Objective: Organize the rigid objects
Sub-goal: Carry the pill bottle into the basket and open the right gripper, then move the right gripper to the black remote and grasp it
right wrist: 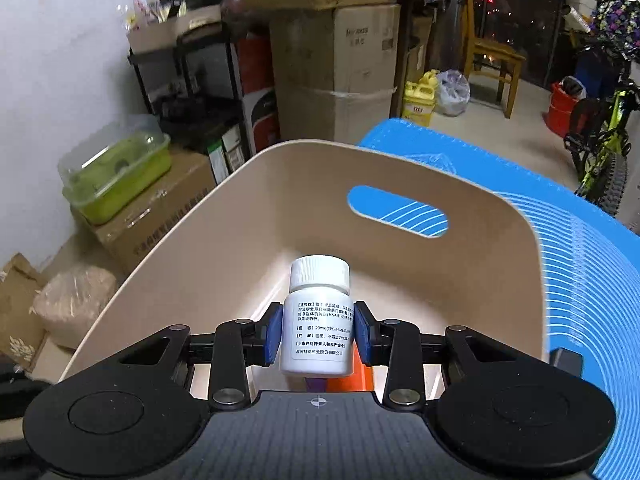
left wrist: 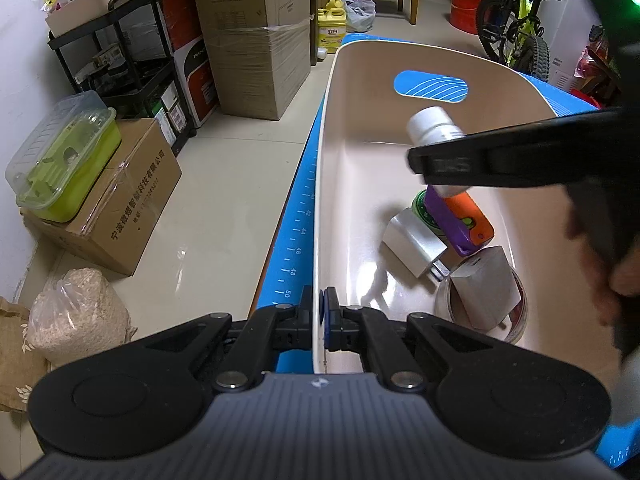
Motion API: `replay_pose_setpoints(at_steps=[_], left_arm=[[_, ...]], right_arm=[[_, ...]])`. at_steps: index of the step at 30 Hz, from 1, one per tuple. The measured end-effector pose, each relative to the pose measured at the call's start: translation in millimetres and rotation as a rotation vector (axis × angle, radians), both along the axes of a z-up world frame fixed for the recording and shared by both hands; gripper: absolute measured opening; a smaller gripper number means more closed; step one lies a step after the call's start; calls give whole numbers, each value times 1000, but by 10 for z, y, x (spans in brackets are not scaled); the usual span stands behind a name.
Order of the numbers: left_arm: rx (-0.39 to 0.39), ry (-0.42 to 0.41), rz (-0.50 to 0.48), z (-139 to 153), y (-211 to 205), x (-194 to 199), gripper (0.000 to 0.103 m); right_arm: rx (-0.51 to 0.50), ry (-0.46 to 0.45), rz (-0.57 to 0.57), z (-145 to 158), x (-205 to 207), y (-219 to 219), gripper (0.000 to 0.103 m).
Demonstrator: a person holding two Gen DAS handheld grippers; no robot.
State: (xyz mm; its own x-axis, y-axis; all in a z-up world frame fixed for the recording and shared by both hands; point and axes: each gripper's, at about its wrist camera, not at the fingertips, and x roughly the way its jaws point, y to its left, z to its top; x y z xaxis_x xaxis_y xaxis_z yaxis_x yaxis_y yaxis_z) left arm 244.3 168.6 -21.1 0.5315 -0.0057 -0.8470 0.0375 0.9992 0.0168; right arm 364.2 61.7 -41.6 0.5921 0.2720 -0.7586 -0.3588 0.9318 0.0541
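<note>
Right tongs point(right wrist: 318, 334) clamp bottle point(right wrist: 318, 316) over bin point(right wrist: 224, 216)

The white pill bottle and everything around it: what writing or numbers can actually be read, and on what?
White plastic pill bottle: "20mg", "(NSAID)"; the rest is Chinese print too small to read.
Blue ruled mat edge: "42", "44", "46", "48", "50".
Brown cardboard box: Chinese characters, blurred.
Yellow plastic jug: label too small to read.

White wall point(left wrist: 16, 60), pale tiled floor point(left wrist: 224, 184), stacked cardboard boxes point(left wrist: 252, 40), wooden chair point(right wrist: 494, 56)
</note>
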Motion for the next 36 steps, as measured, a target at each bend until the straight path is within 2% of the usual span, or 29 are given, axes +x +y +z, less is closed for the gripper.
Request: replay_pose_setpoints(at_steps=[6, 15, 16, 20, 23, 25, 36], left_arm=[[-8, -2, 0, -12, -15, 6, 5], [-8, -2, 2, -16, -29, 5, 5], [-8, -2, 2, -16, -30, 5, 5], [-5, -2, 1, -22, -29, 4, 5], [-5, -2, 1, -25, -28, 5, 5], [-4, -2, 1, -28, -26, 6, 5], [-8, -2, 2, -28, -23, 10, 5]], right_arm=[[-72, 39, 43, -219, 110, 175, 44], [-109, 64, 70, -293, 160, 308, 44], [-107, 68, 66, -303, 162, 303, 50], [-88, 86, 58, -320, 174, 256, 53], [-53, 79, 42, -250, 155, 166, 56], [-31, 57, 33, -166, 110, 81, 67], [94, -131, -44, 488, -401, -616, 72]])
